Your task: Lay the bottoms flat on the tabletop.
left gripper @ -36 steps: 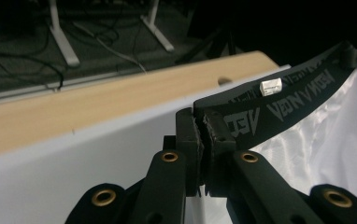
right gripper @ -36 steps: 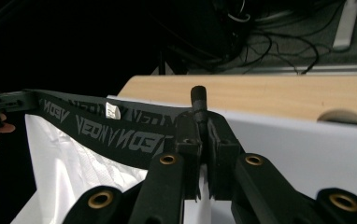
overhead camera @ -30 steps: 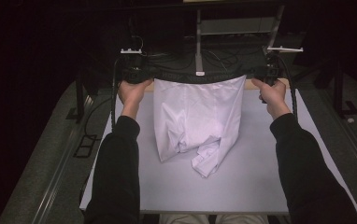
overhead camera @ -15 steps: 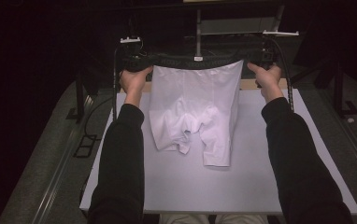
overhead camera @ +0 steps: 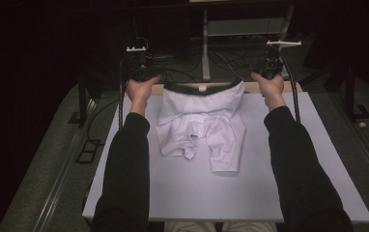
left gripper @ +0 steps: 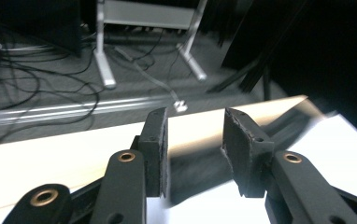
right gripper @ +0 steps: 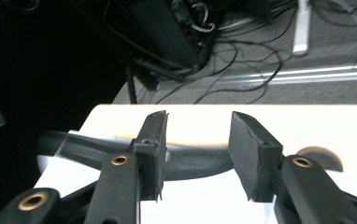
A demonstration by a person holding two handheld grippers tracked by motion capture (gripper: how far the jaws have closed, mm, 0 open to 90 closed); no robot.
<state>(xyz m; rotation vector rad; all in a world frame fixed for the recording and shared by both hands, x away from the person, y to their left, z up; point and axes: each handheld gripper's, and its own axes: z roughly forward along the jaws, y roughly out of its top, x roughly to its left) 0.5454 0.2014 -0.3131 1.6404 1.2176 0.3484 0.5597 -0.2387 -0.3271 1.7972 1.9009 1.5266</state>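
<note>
A pair of white shorts (overhead camera: 206,121) with a black waistband (overhead camera: 202,88) lies on the white table (overhead camera: 221,193), waistband along the far edge, legs toward the person. My left gripper (overhead camera: 141,70) is at the waistband's left end and my right gripper (overhead camera: 268,67) at its right end. In the left gripper view the left gripper (left gripper: 193,126) is open, and the dark waistband (left gripper: 195,163) runs blurred under the gap. The right gripper (right gripper: 197,126) also stands open, with the waistband (right gripper: 190,161) crossing behind its jaws. Neither pair of jaws presses the cloth.
A wooden strip (overhead camera: 257,87) edges the table's far side. Beyond it stand a metal stand (overhead camera: 205,48) and loose cables (overhead camera: 221,60) on the floor. A floor rail (overhead camera: 71,159) runs along the table's left. The person's dark sleeves reach in along both sides of the shorts.
Both grippers moved away from the person toward the far edge, carrying the waistband. The shorts went from bunched and hanging to lying flatter, legs spread on the table.
</note>
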